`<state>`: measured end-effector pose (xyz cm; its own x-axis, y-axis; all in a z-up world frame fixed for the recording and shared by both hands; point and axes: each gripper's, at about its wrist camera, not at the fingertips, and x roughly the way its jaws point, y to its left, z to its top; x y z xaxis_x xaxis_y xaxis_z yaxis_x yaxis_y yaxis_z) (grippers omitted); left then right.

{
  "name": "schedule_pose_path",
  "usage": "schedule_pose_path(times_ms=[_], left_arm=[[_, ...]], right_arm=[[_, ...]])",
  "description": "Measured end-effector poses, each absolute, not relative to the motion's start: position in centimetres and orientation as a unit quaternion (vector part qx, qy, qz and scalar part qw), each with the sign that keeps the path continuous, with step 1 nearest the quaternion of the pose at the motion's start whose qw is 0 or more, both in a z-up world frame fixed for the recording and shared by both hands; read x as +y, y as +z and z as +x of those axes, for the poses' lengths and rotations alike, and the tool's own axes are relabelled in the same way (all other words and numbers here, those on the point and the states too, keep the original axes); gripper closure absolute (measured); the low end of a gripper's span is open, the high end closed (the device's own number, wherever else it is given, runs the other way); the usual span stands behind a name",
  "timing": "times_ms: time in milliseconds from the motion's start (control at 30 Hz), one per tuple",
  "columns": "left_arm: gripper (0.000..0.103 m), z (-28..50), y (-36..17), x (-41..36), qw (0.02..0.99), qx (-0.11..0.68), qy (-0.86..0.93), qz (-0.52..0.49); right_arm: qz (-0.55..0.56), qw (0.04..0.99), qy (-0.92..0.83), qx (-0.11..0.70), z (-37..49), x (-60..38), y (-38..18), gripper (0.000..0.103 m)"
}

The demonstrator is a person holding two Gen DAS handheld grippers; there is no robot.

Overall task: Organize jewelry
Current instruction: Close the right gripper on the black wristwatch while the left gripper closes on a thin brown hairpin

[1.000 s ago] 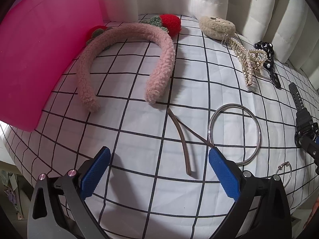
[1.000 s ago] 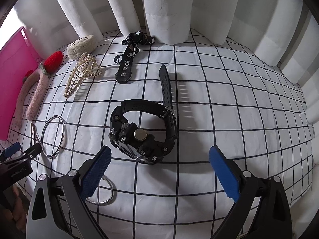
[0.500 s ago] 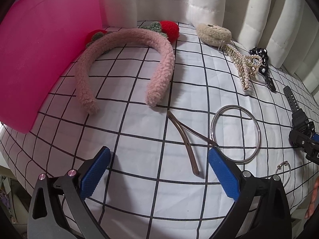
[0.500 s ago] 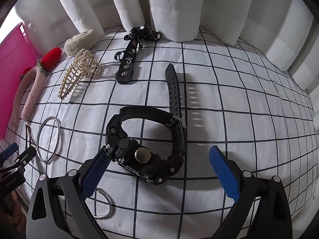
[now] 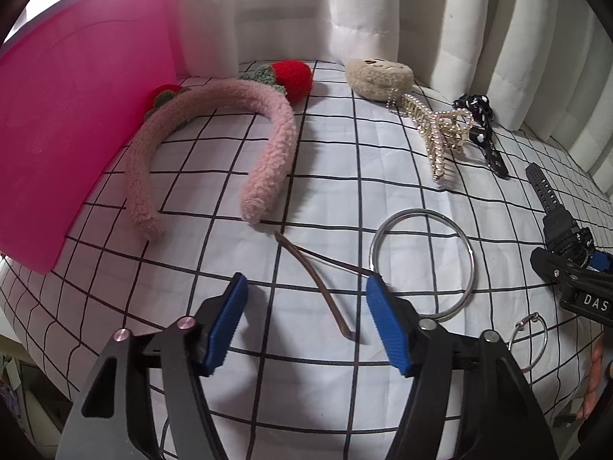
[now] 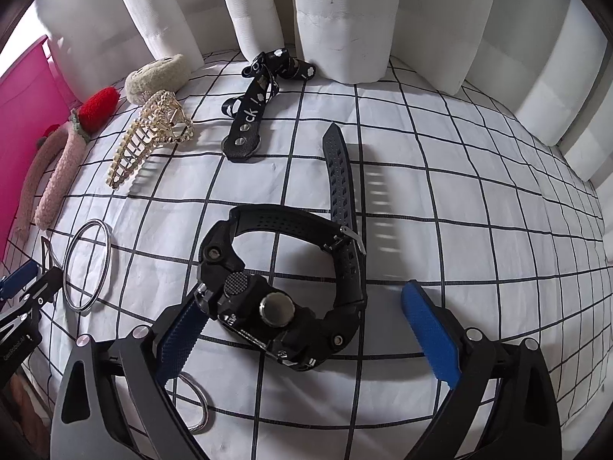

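A thin brown V-shaped hair pin [image 5: 329, 303] lies on the checked cloth between the blue pads of my left gripper [image 5: 306, 291]. Its jaws are closing and neither pad touches the pin. A silver bangle [image 5: 421, 260] lies just right of it, partly behind the right pad. In the right wrist view a black sports watch [image 6: 237, 283] sits between the fingers of my right gripper [image 6: 302, 299]. That gripper is open: the watch case overlaps the left pad, and the right pad stands clear of the strap.
A pink bin [image 5: 69, 115] stands at the left. A fluffy pink headband [image 5: 268, 115], red strawberry clips [image 5: 291, 74], a beige plush clip [image 5: 379, 76], a pearl claw clip [image 5: 436, 130] and a black ribbon clip [image 6: 249, 115] lie toward the white curtain. A small ring [image 6: 195, 402] lies near the edge.
The left gripper's jaws have narrowed around the brown pin. The right gripper has come closer to the watch, which now lies between its fingers.
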<state>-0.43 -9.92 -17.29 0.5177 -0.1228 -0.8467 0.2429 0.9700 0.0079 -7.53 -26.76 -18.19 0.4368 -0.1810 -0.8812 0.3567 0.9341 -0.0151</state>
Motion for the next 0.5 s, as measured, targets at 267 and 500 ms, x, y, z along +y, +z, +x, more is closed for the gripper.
schedule_pose_path(times_ms=[267,500], left_arm=[[0.101,-0.7,-16.8,-10.2,0.868,0.474,-0.136,0.063],[0.101,-1.1,-16.6,-8.9,0.867,0.477,-0.137,0.042]], right_arm=[[0.071,0.851,-0.141,0.500,-7.8,-25.3,-17.5,0.035],[0.093,0.853,-0.135,0.495,-8.1,-26.0,-17.3,0.036]])
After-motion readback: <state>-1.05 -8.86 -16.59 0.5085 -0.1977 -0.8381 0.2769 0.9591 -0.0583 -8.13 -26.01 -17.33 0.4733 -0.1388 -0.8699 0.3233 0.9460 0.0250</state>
